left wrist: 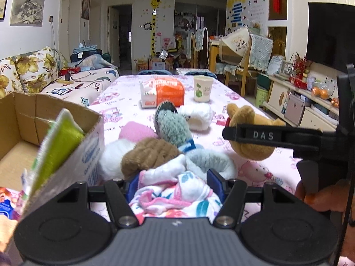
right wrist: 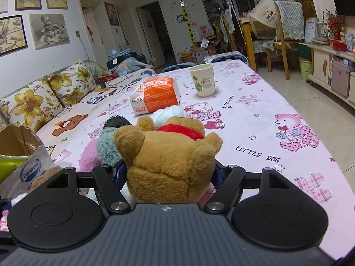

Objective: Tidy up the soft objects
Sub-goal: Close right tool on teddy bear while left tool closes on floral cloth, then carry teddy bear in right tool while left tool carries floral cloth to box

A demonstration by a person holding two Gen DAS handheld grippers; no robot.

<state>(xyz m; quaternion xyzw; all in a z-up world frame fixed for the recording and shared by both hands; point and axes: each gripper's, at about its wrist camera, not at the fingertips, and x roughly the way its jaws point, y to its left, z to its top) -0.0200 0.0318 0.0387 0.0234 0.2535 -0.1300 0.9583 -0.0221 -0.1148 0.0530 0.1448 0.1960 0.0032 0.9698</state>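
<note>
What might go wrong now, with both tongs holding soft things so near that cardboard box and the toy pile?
The left tongs hold only a bunched part of the patterned cloth; its loose folds could slip free or drag the grey plush along. The cardboard box is already crowded at its near corner by a green pouch, so the cloth might catch there. The brown teddy bear bulges past the right tongs and could brush the paper cup.

A cardboard box [left wrist: 33, 133] is standing at the counter's [left wrist: 255, 173] left edge. Soft toys are lying heaped just right of it, a teddy bear [right wrist: 168, 150] sitting at the heap's right end. Behind the heap, a tissue pack [left wrist: 163, 92] is lying left of a paper cup [left wrist: 202, 88].
</note>
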